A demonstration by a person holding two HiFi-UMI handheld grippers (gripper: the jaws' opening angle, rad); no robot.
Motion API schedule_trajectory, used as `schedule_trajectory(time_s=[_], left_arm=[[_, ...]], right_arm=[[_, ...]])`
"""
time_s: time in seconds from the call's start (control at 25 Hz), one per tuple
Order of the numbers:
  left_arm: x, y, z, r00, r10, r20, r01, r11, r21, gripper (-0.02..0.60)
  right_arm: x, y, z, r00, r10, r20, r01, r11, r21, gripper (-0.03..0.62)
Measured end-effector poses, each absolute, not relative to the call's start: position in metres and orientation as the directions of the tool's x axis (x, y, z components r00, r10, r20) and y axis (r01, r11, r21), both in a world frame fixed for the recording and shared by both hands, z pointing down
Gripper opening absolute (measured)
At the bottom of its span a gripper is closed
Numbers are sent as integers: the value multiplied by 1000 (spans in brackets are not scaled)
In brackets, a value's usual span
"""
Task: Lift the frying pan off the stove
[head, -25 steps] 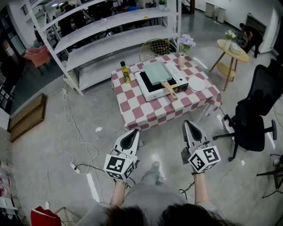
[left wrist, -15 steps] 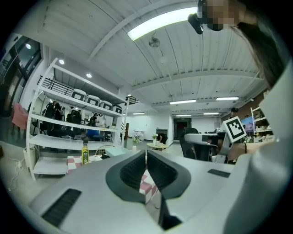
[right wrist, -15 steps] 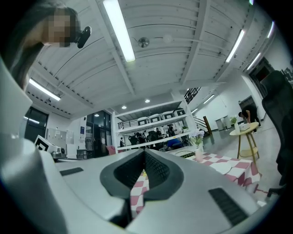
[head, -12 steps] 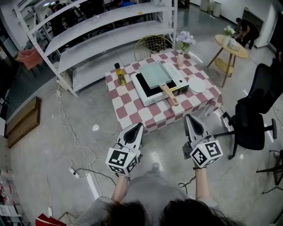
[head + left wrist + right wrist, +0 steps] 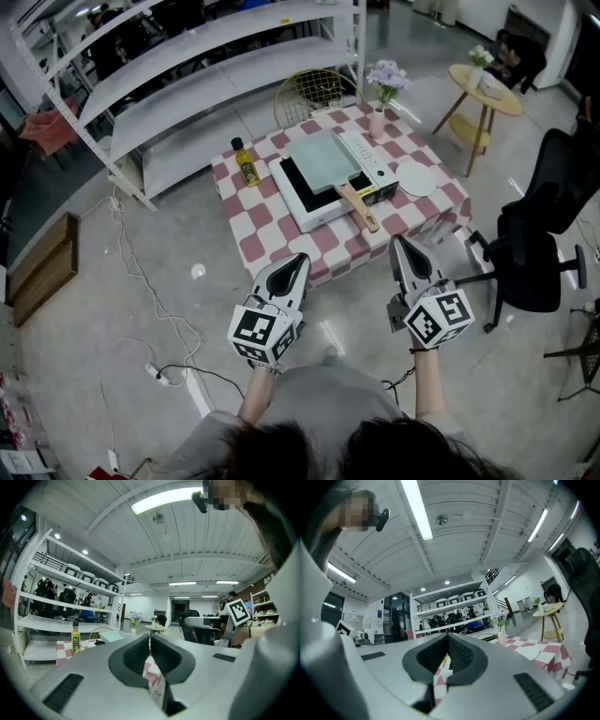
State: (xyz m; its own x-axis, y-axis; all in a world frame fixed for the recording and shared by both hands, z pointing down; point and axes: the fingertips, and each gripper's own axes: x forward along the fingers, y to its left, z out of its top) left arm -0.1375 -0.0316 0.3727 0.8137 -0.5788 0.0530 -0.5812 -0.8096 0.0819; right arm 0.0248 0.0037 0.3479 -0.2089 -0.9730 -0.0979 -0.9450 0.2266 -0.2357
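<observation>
Red-and-white checked cloth covers the counter (image 5: 267, 230) at the upper centre of the head view. On it the pale green frying pan (image 5: 323, 157) sits on the white stove (image 5: 302, 212), its wooden handle (image 5: 360, 207) jutting toward the lower right. The left claw (image 5: 298, 260) and the right claw (image 5: 401, 244) are both clenched on nothing, low in the frame and well apart from the pan. Likely risks: arriving with the jaws closed would shove the handle rather than seize it, a grip at the handle's far end could let the pan tilt, and a wide swing might clip the plate (image 5: 417, 178) just beside the stove. Count: one pan, one stove, one plate, one oil bottle (image 5: 247, 167), one flower vase (image 5: 377, 122), two claws.
</observation>
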Motion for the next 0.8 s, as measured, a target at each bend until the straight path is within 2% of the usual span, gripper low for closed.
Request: schedule_trajectory(time_s=[0.8], left_arm=[[-103,-65,388,840,-533,101,-543,-831,120,32]], right_arm=[[51,-31,363,-188,-980,-67,-943,199,-267,21]])
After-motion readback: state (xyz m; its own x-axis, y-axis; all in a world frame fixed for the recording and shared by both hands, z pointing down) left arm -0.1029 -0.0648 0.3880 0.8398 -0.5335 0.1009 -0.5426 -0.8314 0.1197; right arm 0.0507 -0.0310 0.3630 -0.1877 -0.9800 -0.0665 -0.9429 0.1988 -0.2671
